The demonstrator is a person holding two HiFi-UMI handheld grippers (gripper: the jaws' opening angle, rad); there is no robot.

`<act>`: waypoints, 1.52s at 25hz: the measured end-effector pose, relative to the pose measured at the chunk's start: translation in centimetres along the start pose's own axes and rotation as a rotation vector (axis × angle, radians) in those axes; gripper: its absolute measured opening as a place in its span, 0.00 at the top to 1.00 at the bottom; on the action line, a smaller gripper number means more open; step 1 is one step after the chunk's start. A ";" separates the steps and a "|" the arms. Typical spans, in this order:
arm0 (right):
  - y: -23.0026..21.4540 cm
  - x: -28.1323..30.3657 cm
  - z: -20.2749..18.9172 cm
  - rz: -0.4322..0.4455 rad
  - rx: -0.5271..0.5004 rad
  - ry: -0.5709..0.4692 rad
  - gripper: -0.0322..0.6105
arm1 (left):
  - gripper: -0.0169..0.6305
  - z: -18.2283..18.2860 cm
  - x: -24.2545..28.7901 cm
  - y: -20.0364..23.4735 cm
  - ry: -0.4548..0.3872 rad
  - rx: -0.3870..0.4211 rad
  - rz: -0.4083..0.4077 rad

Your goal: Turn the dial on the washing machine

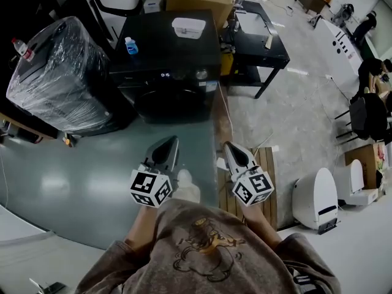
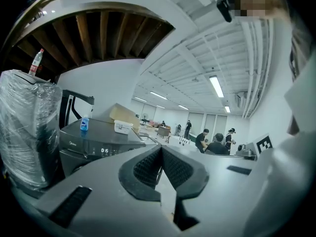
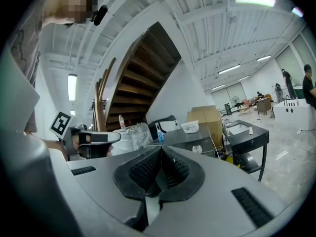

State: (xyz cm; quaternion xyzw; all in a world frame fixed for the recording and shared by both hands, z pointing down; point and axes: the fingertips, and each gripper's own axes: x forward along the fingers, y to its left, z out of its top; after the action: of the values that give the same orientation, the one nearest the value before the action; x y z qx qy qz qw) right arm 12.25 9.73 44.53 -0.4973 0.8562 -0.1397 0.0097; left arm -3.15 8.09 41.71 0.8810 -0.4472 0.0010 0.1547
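Both closed empty, left gripper (image 1: 171,141), right gripper (image 1: 228,146), washing machine dial (image 1: 201,74) facing them

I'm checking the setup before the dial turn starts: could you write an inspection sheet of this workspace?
Surface: grey-green floor mat before the machine.
Job's things: black front-loading washing machine, round silver dial untouched.
Clutter: small blue bottle and white plastic tub on the machine's top.
Grippers: left gripper and right gripper both shut, empty, near the person's chest, far from the dial.
Cables: thin pale cord on the floor right of the machine.
Surroundings: plastic-wrapped appliance, black metal table, wooden pallet.
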 end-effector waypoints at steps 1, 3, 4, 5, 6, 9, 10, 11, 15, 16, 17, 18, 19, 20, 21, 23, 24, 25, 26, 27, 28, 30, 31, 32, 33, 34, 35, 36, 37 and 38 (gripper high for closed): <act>-0.2 1.0 0.4 -0.001 0.003 -0.008 0.95 | 0.99 0.4 0.8 0.6 0.004 0.007 -0.010; -0.8 3.0 0.8 -0.014 0.009 -0.015 0.95 | 0.99 1.1 2.4 1.7 0.012 0.020 -0.031; -1.2 4.0 0.9 -0.023 0.013 -0.016 0.95 | 0.99 1.3 3.1 2.3 0.016 0.024 -0.040; -1.4 4.9 1.1 -0.032 0.015 -0.017 0.95 | 0.99 1.6 3.7 2.8 0.019 0.026 -0.048; -1.7 5.6 1.2 -0.040 0.016 -0.017 0.95 | 0.99 1.8 4.3 3.4 0.023 0.026 -0.055; -2.4 7.5 2.0 -0.062 0.005 -0.018 0.95 | 0.99 2.2 5.9 4.8 0.036 0.028 -0.071; -2.7 8.1 2.2 -0.071 0.003 -0.019 0.95 | 0.99 2.4 6.5 5.2 0.038 0.029 -0.074; -3.0 8.5 2.4 -0.080 0.001 -0.019 0.95 | 0.99 2.6 7.0 5.6 0.039 0.027 -0.077; -3.9 10.1 2.8 -0.097 -0.002 -0.008 0.95 | 0.99 3.1 8.7 6.5 0.042 0.017 -0.085; -4.2 10.5 2.8 -0.097 -0.002 -0.004 0.95 | 0.99 3.2 9.1 6.7 0.043 0.015 -0.084; -4.4 11.0 2.8 -0.097 -0.002 -0.001 0.95 | 0.99 3.3 9.5 6.9 0.043 0.014 -0.082; -4.7 11.5 2.9 -0.094 0.000 0.000 0.95 | 0.99 3.4 9.9 7.1 0.044 0.013 -0.079; -4.9 11.9 3.0 -0.089 0.003 0.000 0.95 | 0.99 3.6 10.3 7.4 0.044 0.013 -0.074; -5.2 12.4 3.2 -0.083 0.008 -0.001 0.95 | 0.99 3.7 10.7 7.6 0.044 0.011 -0.068; -5.4 12.9 3.3 -0.078 0.010 0.000 0.95 | 0.99 3.8 11.0 7.7 0.044 0.007 -0.062; -5.9 13.6 3.8 -0.073 0.008 0.002 0.95 | 0.99 4.0 11.5 8.0 0.045 -0.002 -0.055; -6.1 14.0 3.9 -0.069 0.004 0.002 0.95 | 0.99 4.1 11.8 8.1 0.045 -0.006 -0.053; -6.3 14.5 4.1 -0.066 0.001 0.002 0.94 | 0.99 4.2 12.1 8.2 0.045 -0.008 -0.052; -6.5 14.9 4.2 -0.062 -0.001 0.003 0.94 | 0.99 4.3 12.4 8.3 0.044 -0.009 -0.051; -6.6 15.3 4.2 -0.057 -0.002 0.004 0.93 | 0.99 4.4 12.7 8.4 0.042 -0.011 -0.050; -6.8 15.7 4.2 -0.052 -0.002 0.007 0.89 | 0.99 4.5 13.1 8.6 0.040 -0.011 -0.049; -7.2 16.6 4.1 -0.047 -0.002 0.016 0.81 | 0.99 4.6 13.7 8.8 0.038 -0.011 -0.045; -7.5 17.0 4.0 -0.049 -0.002 0.022 0.74 | 0.99 4.6 13.9 9.0 0.038 -0.011 -0.042; -7.7 17.5 3.8 -0.053 -0.002 0.029 0.66 | 0.99 4.6 14.2 9.2 0.039 -0.011 -0.039; -8.1 18.0 3.6 -0.060 -0.003 0.037 0.59 | 0.99 4.6 14.4 9.4 0.040 -0.010 -0.036; -8.4 18.5 3.3 -0.068 -0.007 0.044 0.56 | 0.99 4.5 14.6 9.6 0.042 -0.010 -0.033; -8.7 19.1 3.1 -0.076 -0.011 0.052 0.55 | 0.99 4.4 14.8 9.7 0.044 -0.009 -0.031; -9.1 19.6 2.8 -0.082 -0.014 0.059 0.53 | 0.99 4.3 15.1 9.9 0.045 -0.009 -0.029; -9.4 20.2 2.6 -0.086 -0.016 0.065 0.53 | 0.99 4.2 15.4 10.0 0.046 -0.010 -0.028; -9.7 20.8 2.4 -0.086 -0.018 0.071 0.52 | 0.99 4.1 15.6 10.1 0.047 -0.010 -0.026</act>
State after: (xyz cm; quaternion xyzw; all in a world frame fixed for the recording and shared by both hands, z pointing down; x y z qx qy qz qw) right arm 10.35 -13.08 47.16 -0.5287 0.8349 -0.1498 -0.0311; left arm -2.29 -10.93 42.75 0.8857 -0.4318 0.0173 0.1696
